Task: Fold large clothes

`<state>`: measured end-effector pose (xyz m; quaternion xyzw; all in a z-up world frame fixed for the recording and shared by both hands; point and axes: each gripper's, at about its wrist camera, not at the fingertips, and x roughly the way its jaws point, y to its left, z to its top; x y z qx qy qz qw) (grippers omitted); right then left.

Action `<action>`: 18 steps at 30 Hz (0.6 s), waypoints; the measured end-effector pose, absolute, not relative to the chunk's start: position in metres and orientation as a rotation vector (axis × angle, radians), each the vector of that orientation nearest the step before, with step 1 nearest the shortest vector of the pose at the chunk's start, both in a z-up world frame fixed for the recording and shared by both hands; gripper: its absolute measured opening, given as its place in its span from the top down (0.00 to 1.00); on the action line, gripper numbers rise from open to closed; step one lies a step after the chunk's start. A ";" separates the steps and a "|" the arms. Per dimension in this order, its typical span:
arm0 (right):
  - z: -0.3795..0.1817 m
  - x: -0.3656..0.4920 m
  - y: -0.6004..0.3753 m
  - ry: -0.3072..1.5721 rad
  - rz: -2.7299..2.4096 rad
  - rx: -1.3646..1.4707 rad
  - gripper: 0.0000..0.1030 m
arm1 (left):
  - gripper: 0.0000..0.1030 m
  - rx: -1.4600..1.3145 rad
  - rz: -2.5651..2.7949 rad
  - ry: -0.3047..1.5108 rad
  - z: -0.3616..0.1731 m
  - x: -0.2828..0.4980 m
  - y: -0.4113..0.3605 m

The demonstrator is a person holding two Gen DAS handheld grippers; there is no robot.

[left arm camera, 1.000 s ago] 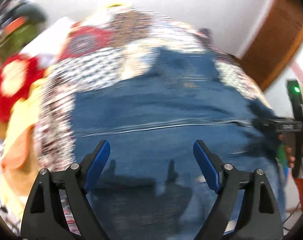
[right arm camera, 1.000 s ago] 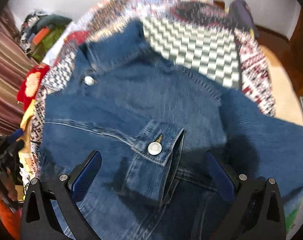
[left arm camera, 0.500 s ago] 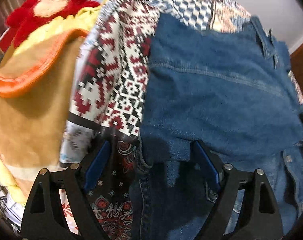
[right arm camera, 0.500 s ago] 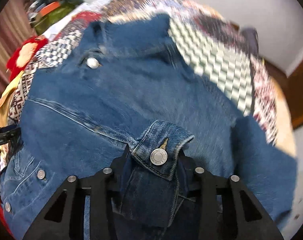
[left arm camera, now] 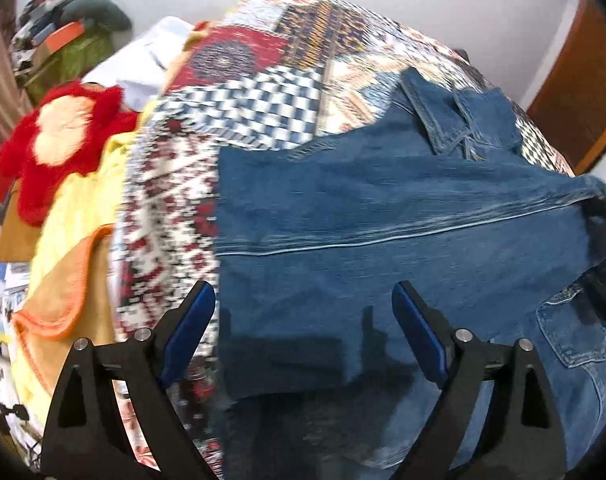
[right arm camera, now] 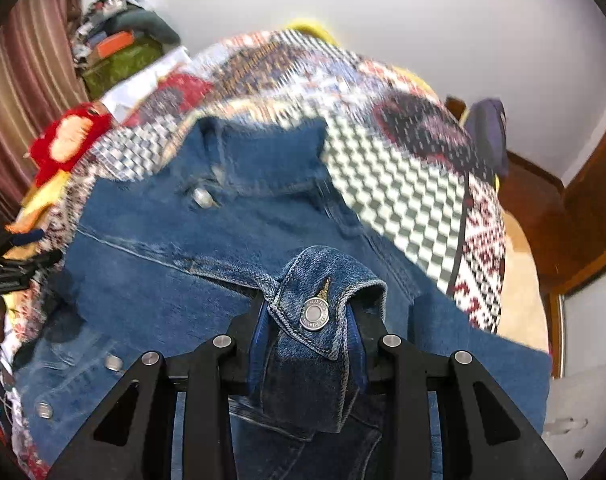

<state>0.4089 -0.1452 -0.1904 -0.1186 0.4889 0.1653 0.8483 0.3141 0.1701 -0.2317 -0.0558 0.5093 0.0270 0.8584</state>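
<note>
A blue denim jacket (left arm camera: 383,216) lies spread on a patterned patchwork quilt (left arm camera: 263,92). My left gripper (left arm camera: 303,328) is open and empty, hovering over the jacket's left edge, its blue pads (left arm camera: 187,324) wide apart. In the right wrist view the jacket (right arm camera: 175,248) lies collar up. My right gripper (right arm camera: 311,344) is shut on the sleeve cuff (right arm camera: 319,308) with its metal button, and holds it lifted above the jacket's body.
A red and cream plush (left arm camera: 59,140) and yellow-orange blankets (left arm camera: 63,272) lie at the bed's left. A pile of clothes (right arm camera: 119,40) is at the back left by a striped curtain (right arm camera: 19,92). Wooden furniture (right arm camera: 583,220) stands at the right.
My right gripper closed on the sleeve cuff and lifted it. My left gripper swung down to the jacket's left edge and back up, staying open.
</note>
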 end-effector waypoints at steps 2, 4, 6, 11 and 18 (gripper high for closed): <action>-0.208 0.410 -0.149 1.069 0.329 -0.260 0.69 | 0.12 -0.114 0.036 1.096 -0.243 0.322 0.165; -0.226 0.413 -0.154 1.108 0.316 -0.243 0.69 | 0.12 -0.104 0.017 1.127 -0.254 0.329 0.152; -0.236 0.414 -0.158 1.128 0.312 -0.233 0.69 | 0.12 -0.090 0.005 1.150 -0.266 0.334 0.142; -0.253 0.415 -0.156 1.159 0.309 -0.297 0.64 | 0.09 -0.088 0.011 1.168 -0.282 0.335 0.136; -0.256 0.409 -0.148 1.147 0.241 -0.466 0.40 | 0.06 -0.156 -0.004 1.177 -0.289 0.335 0.147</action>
